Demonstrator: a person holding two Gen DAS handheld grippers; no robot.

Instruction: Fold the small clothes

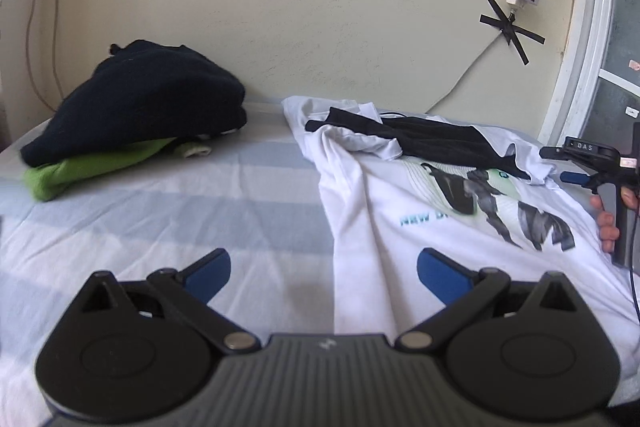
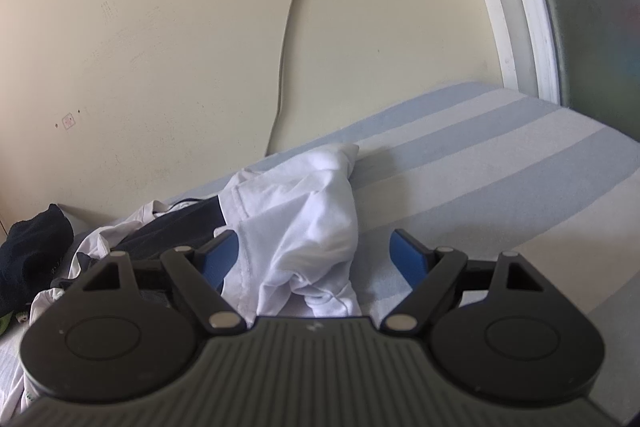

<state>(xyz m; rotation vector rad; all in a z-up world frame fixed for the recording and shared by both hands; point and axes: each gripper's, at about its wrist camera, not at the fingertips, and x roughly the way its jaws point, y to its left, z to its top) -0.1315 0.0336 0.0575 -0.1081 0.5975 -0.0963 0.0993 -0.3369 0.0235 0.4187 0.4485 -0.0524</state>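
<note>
Left gripper (image 1: 323, 273) fingers apart, nothing between them but the left edge of the white T-shirt (image 1: 400, 211), which lies crumpled on the striped bed sheet (image 1: 160, 227) just ahead and to the right. Right gripper (image 2: 315, 259) fingers also apart, a bunched sleeve of the shirt sitting between them, not pinched. Black garment (image 1: 420, 139) lies across the shirt's top. Far left by the wall: dark folded clothes (image 1: 152, 99) stacked on a green garment (image 1: 80, 171).

R gripper (image 2: 316, 253) open over white shirt (image 2: 304, 227), maybe touching.
</note>
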